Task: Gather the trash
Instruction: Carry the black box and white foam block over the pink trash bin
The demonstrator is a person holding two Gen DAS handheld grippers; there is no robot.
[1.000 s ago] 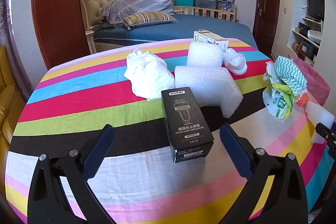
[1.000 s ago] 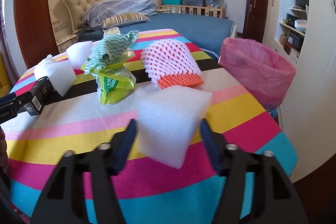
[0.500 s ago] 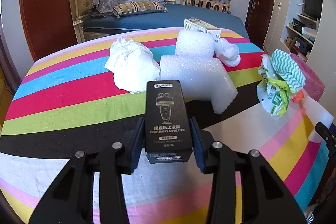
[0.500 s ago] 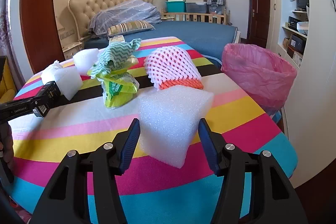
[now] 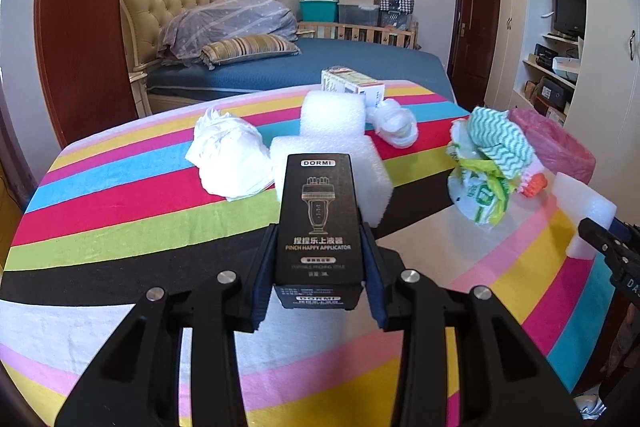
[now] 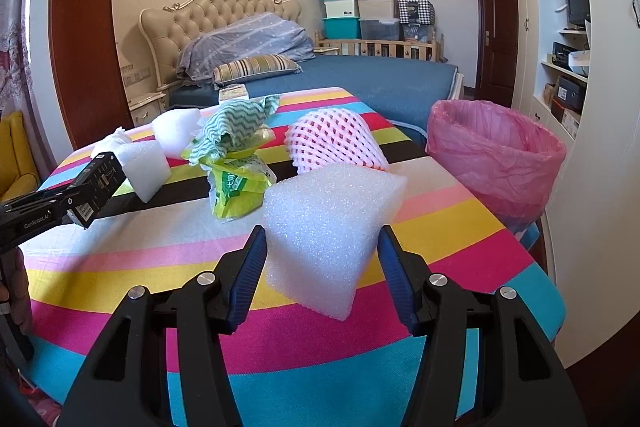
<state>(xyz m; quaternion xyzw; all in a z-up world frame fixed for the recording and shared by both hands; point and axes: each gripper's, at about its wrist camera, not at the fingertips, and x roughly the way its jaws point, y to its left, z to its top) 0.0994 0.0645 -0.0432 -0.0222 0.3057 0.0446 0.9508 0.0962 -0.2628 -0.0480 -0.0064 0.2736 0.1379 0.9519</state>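
Observation:
My left gripper (image 5: 318, 267) is shut on a black DORMI box (image 5: 318, 223) and holds it tilted up off the striped table (image 5: 120, 203). My right gripper (image 6: 322, 259) is shut on a white foam block (image 6: 326, 231) and holds it above the table's near right part. The pink-lined trash bin (image 6: 496, 155) stands beside the table's right edge. In the right wrist view the left gripper with the black box (image 6: 98, 183) shows at far left. In the left wrist view the foam block (image 5: 580, 203) shows at far right.
On the table lie a crumpled white paper (image 5: 228, 155), two white foam pieces (image 5: 332, 119), a white wad (image 5: 394, 123), a small carton (image 5: 352, 85), a green bag with a zigzag cloth (image 6: 236, 163) and a pink foam net (image 6: 334, 141). A bed stands behind.
My left gripper closed on the black box and lifted it off the table. My right gripper lifted the foam block slightly.

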